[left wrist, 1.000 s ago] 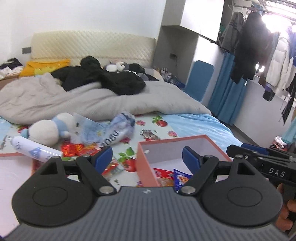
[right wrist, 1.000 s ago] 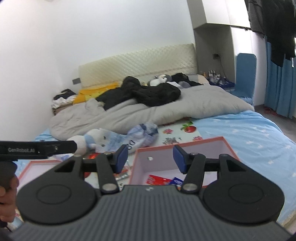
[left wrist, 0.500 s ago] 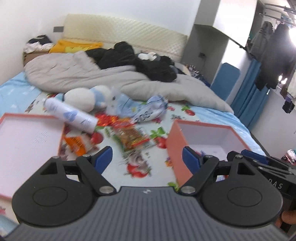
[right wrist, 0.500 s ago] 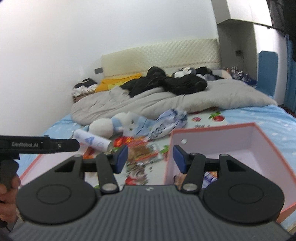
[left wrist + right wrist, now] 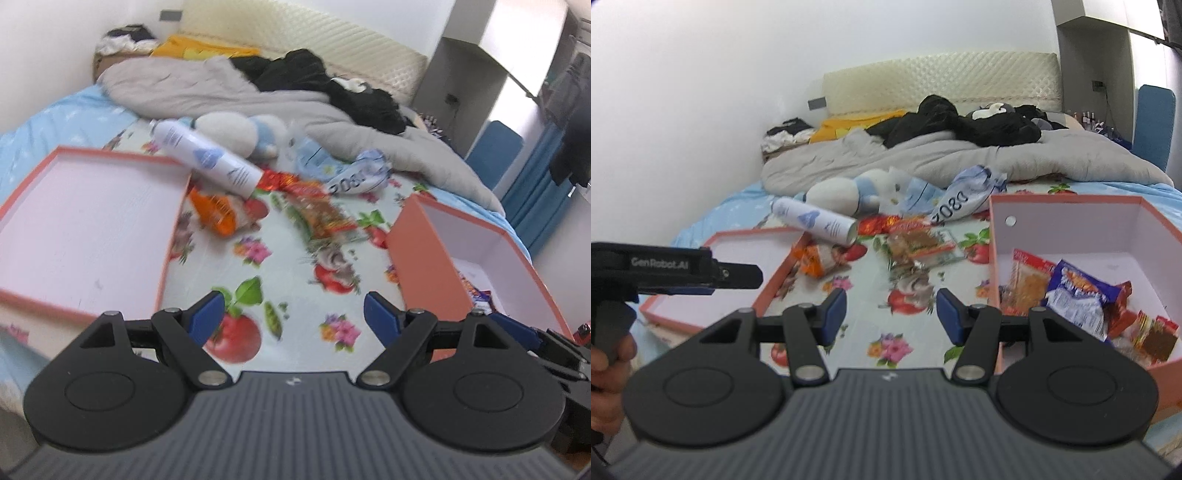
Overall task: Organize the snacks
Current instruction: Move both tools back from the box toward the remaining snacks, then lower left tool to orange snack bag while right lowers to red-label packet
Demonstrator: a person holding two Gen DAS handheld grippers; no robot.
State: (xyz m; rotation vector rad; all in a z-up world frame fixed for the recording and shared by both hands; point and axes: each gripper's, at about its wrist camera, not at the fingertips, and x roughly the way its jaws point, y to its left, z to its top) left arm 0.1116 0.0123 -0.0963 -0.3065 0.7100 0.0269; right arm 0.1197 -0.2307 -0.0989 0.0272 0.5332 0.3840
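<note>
- two grippers hang over the fruit-print sheet [image 5: 871,325], and neither holds anything: the left gripper [image 5: 293,317] has its jaws spread wide, the right gripper [image 5: 891,310] stands about half open.
- several snack packets [image 5: 1071,295] already lie in the deep pink box [image 5: 1063,206] on the right, likely the collecting spot.
- loose snacks wait between the box and the lid: an orange packet [image 5: 810,260], a brownish packet [image 5: 919,245], red wrappers [image 5: 882,223].
- the shallow lid [image 5: 85,221] lies flat on the left, out of the way.
- a white spray can [image 5: 207,158] leans on the lid's corner; it looks like no snack.
</note>
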